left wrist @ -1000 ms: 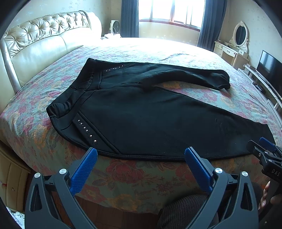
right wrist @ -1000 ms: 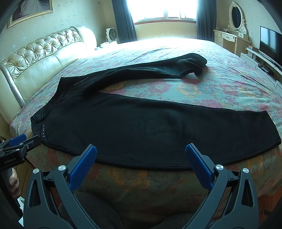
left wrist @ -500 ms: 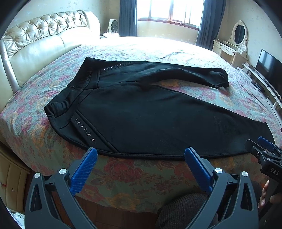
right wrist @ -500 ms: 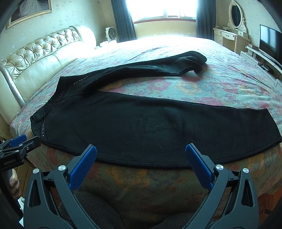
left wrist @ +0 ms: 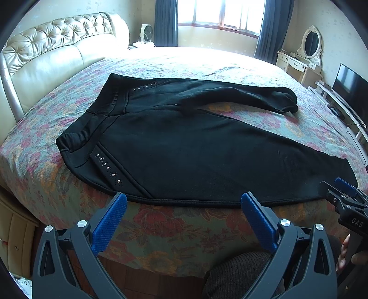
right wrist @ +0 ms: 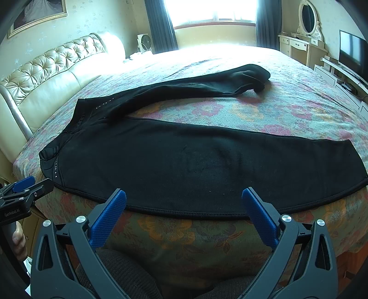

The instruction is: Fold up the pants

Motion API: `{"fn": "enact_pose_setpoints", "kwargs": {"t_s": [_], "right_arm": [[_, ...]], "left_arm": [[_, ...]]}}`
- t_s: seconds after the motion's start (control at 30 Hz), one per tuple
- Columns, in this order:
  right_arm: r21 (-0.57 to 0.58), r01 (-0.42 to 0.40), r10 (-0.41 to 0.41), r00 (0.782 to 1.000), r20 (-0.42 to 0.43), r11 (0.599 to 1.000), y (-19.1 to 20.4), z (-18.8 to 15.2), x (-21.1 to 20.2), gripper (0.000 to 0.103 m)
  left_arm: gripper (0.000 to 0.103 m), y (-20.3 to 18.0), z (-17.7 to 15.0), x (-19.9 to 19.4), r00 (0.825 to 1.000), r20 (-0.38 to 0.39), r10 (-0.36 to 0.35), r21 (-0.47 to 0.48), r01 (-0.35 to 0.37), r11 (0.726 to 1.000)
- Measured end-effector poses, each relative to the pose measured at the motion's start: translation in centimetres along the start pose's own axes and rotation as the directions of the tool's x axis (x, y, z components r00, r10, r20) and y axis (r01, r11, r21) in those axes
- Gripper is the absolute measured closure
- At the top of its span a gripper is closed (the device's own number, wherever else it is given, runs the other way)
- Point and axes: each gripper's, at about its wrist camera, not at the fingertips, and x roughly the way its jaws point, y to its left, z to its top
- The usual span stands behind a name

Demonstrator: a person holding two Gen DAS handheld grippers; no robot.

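You are holding both tongs spread wide and empty, the left gripper (left wrist: 184, 200) and right gripper (right wrist: 184, 197) hovering just short of the black pants (left wrist: 184, 147) lying flat on the floral bedspread (left wrist: 174, 227). Only your right view is showing the framed picture (right wrist: 36, 13).

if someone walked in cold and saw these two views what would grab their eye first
Most likely the black pants, spread unfolded across the near half of the floral bedspread, waistband toward the tufted cream headboard, one leg lying along the bed's near edge, the other angled away. Next, the blue-padded open left gripper and right gripper, both just short of the pants' near hem. Then the bright window behind.
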Motion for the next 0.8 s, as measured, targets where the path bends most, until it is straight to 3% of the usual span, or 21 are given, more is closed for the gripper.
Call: {"fn": "enact_pose_setpoints", "kwargs": {"t_s": [0.63, 0.73, 0.8], "right_arm": [[0.011, -0.014, 0.014, 0.999, -0.033, 1.0, -0.4, -0.2, 1.5, 0.002], [0.011, -0.021, 0.021, 0.999, -0.035, 1.0, -0.4, 0.0, 1.8, 0.002], [0.006, -0.022, 0.022, 0.999, -0.036, 1.0, -0.4, 0.3, 1.9, 0.002]], "left_arm": [[0.005, -0.7, 0.0, 0.2, 1.0, 0.018, -0.003, 0.05, 0.002, 0.999], [0.005, -0.1, 0.8, 0.2, 0.999, 0.04, -0.032, 0.044, 0.031, 0.999], [0.005, 1.1, 1.8, 0.6, 0.995, 0.01, -0.095, 0.011, 0.095, 0.995]]}}
